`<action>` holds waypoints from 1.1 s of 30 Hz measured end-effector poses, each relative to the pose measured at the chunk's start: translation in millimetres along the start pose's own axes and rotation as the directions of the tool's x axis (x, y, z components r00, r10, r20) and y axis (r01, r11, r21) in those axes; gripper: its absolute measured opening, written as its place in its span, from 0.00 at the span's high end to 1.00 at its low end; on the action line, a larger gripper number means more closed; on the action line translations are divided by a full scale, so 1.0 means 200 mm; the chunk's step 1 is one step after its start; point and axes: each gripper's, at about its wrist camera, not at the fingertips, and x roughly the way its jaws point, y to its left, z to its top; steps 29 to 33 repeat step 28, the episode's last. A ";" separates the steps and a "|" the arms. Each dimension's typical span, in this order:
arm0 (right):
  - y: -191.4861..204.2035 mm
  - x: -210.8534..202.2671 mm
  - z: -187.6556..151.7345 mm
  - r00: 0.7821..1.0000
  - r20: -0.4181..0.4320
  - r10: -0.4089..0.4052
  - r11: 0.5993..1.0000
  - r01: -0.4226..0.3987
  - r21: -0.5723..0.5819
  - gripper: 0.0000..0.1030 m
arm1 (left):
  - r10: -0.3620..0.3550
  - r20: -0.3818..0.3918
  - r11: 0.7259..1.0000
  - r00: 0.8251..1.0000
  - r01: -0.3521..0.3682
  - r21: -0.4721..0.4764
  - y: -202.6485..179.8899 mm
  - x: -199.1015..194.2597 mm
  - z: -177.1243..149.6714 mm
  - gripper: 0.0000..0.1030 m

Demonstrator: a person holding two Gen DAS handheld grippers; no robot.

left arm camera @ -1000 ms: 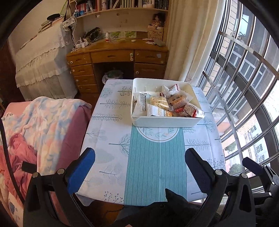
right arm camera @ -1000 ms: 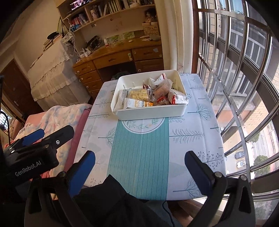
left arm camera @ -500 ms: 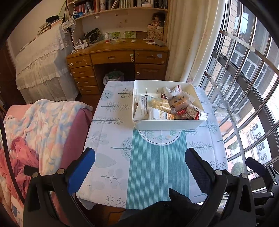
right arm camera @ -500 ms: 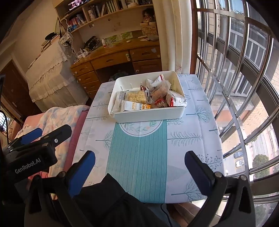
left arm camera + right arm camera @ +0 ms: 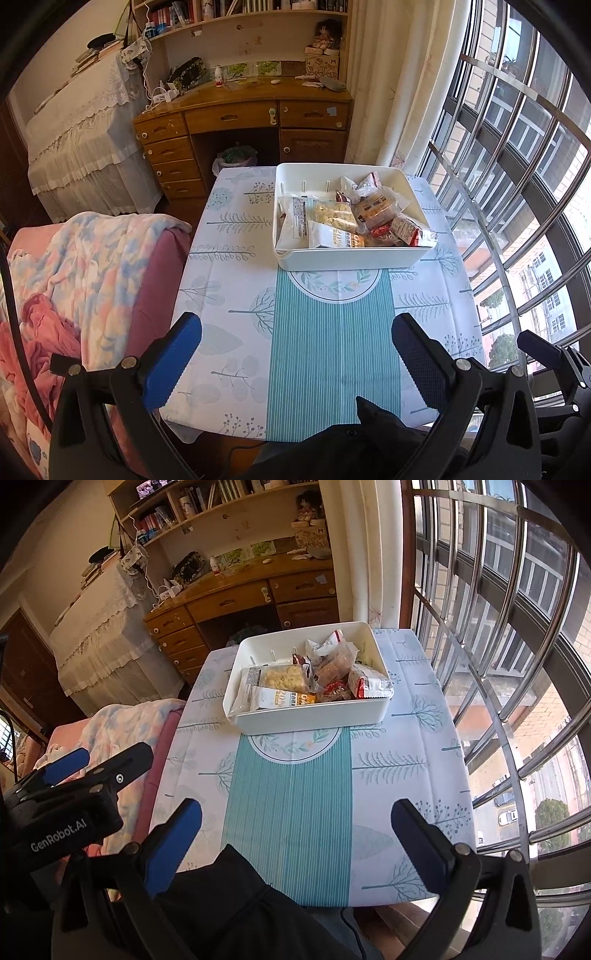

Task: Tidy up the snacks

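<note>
Snacks (image 5: 354,221), light, crinkly, slippery packets best pinched at a sealed edge, fill the white bin (image 5: 351,258) at upper centre; left gripper (image 5: 295,354) and right gripper (image 5: 295,830) gape wide, empty.

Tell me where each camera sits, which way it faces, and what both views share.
Left wrist: sits on the left gripper, above the table's near edge, facing the white bin and wooden desk; its own open blue-padded fingers show, the right gripper at far right.
Right wrist: sits on the right gripper, further right, facing the same way; open fingers show, the left gripper at left.
Shared: bin of snack packets, tablecloth, desk, window bars.
</note>
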 end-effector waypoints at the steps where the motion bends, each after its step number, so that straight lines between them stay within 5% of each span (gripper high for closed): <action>1: 0.00 0.00 0.00 1.000 -0.002 0.000 1.000 0.000 0.000 0.00 | 0.001 -0.002 1.000 1.000 -0.001 0.001 0.00 0.00 0.00 0.01; 33: 0.00 0.02 0.01 1.000 -0.024 0.002 1.000 -0.002 -0.006 0.00 | 0.000 -0.005 1.000 1.000 0.000 0.004 -0.01 0.01 0.00 0.01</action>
